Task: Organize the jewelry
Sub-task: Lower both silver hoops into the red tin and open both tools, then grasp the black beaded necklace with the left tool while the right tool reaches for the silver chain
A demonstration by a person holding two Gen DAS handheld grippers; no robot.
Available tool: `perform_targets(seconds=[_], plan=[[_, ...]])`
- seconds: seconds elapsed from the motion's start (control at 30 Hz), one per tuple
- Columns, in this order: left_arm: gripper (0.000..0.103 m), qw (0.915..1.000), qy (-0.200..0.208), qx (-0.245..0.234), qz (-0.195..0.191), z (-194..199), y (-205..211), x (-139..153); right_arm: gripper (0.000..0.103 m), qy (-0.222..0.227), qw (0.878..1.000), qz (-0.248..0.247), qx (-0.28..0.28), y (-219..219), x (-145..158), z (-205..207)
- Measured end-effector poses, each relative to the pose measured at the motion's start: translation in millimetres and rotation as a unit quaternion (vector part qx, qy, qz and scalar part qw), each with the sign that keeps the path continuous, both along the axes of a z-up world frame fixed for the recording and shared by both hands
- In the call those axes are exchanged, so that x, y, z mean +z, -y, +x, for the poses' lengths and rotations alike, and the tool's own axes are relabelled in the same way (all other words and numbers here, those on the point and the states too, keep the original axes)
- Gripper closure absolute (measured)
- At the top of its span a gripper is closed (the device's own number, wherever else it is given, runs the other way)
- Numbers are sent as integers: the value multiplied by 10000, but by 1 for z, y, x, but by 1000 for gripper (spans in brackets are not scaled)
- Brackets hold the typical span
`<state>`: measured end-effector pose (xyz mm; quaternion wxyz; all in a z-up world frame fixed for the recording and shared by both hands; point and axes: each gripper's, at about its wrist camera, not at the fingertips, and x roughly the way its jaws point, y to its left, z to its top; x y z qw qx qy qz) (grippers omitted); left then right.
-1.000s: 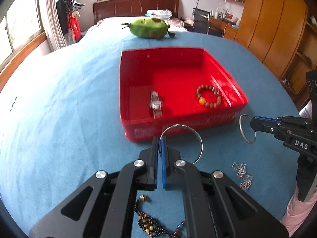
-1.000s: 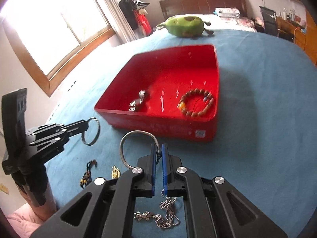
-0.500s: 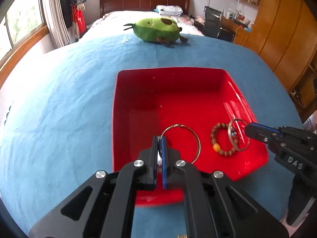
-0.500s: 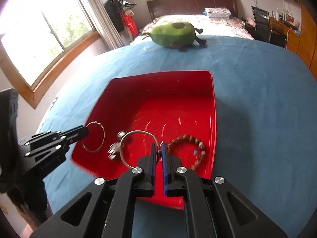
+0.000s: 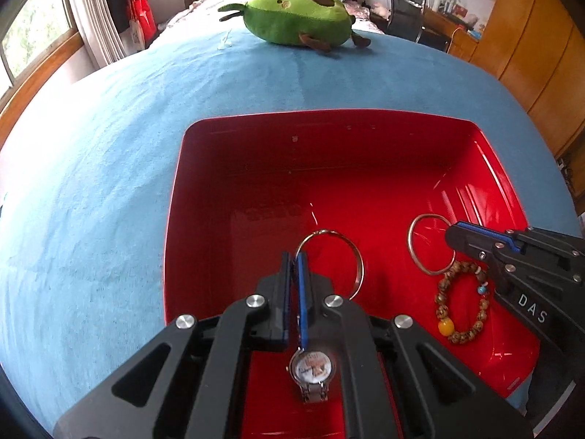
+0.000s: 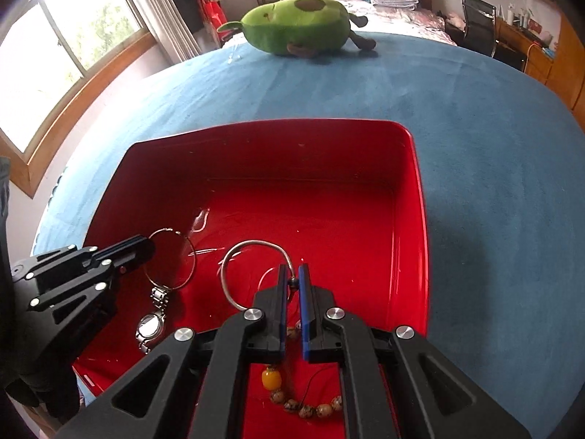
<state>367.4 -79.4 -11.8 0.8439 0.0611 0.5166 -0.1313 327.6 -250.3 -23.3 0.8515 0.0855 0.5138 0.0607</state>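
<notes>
Both tongs are over the red tray (image 5: 175, 219), which sits on the blue bed cover (image 5: 91, 183).

Left tongs (image 5: 292, 267): jaws together, clamped on the rim of a silver bangle (image 5: 356, 256), which stands upright above the tray floor. In the right wrist view the same tongs (image 6: 144, 245) come in from the left with that bangle (image 6: 190, 259) at their tips.

Right tongs (image 6: 292, 281): jaws nearly together, pinching a second silver bangle (image 6: 228, 267) at a small clasp; the ring hangs to the left of the tips. The left wrist view shows them (image 5: 453, 230) holding it (image 5: 411, 241) just above the bead bracelet (image 5: 440, 292).

On the tray floor: a wristwatch (image 5: 312, 367) near the tray's near edge under the left tongs, and the bead bracelet with an amber bead toward the near right corner, under the right tongs. Watch (image 6: 150, 325) and bracelet (image 6: 272, 378) are apart.

A green avocado plush (image 5: 296, 18) lies at the far edge of the bed cover, well apart from the tray.
</notes>
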Motion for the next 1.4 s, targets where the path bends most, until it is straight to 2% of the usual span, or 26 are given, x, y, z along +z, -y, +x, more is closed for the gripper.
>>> perform_targets(seconds=[0.1,0.17,0.5,0.63,0.73,0.8,0.87,0.93,1.03,1.07,1.13,1.2,1.27,1.4], plan=[[97,10000,-50,38,-11,3,-2,-1,94,-34,10000,66,22,0,0,0],[89,10000,-44,53,-56,2,-5,3,92,41,10000,86,-5,0,4,-5],[86,9985,496,9,-251,-43,-18,50,91,620,9977,273,-65,7,47,-47],[72,9973,659,-44,-309,-74,-25,66,91,680,9970,360,-42,8,53,-63],[71,9966,783,-43,-253,-93,-30,73,91,762,9964,366,-4,9,59,-84],[66,9962,823,-61,-288,-108,-35,77,91,817,9960,372,6,9,63,-96],[53,9956,883,-64,-321,-118,-39,79,89,864,9955,400,21,9,67,-108],[41,9946,987,-45,-329,-131,-42,81,82,908,9950,416,31,8,69,-121],[30,9941,1006,-31,-401,-146,-48,80,64,952,9946,419,28,7,72,-140],[24,9940,1000,-45,-429,-151,-50,78,52,969,9944,413,1,6,72,-145],[16,9931,1055,-72,-501,-165,-58,75,40,1075,9937,312,-17,3,73,-159],[12,9916,1163,0,-562,-178,-68,69,14,1190,9924,316,-13,2,73,-173],[11,9911,1183,94,-596,-190,-75,62,6,1279,9911,361,-57,2,69,-189],[11,9925,1030,130,-651,-215,-88,46,5,1279,9900,594,-15,3,58,-217]])
